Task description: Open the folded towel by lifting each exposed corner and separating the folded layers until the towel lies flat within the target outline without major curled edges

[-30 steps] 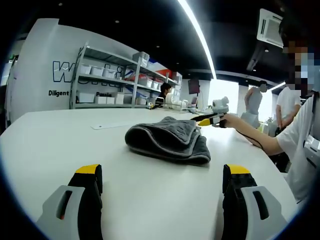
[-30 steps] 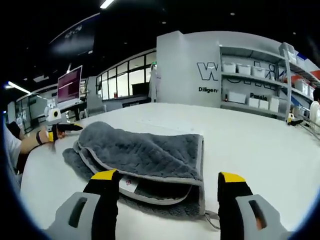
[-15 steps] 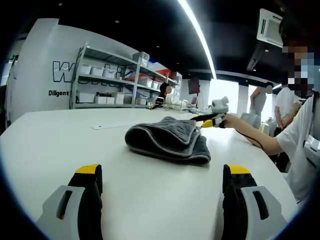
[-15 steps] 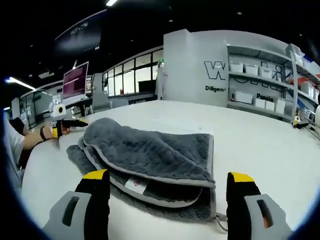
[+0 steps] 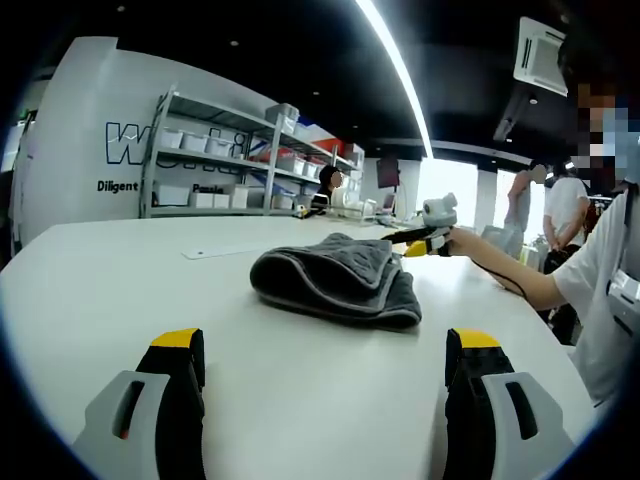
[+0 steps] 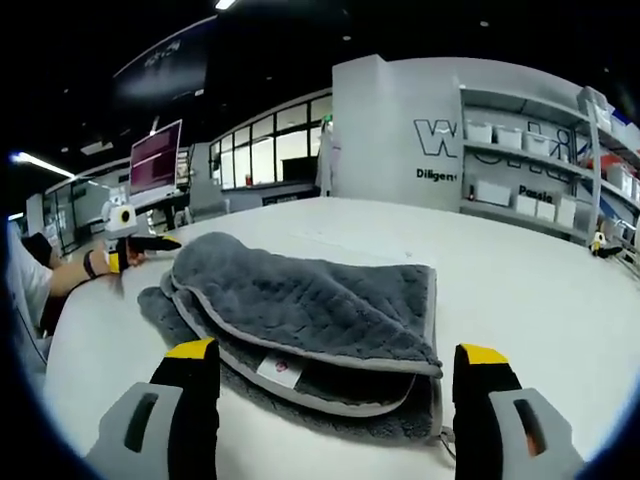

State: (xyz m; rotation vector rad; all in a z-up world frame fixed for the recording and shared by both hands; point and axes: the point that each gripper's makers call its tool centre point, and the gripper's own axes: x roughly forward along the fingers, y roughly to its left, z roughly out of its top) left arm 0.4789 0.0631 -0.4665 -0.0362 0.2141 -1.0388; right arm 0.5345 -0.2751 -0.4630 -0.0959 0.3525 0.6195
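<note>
Approach step: towel still folded, nothing gripped yet.

We've got the right gripper with jaws spread wide and empty, right up at the open edge of the grey folded towel on the white table; the left gripper sits well back, jaws also apart and empty. Next, we judge, the right needs to close on the top layer's near corner and peel it over. Bins on the shelf rack: contents too small to tell.

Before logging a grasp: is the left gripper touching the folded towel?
Apart. The left gripper view shows bare white table between the open left gripper and the grey folded towel.
</note>
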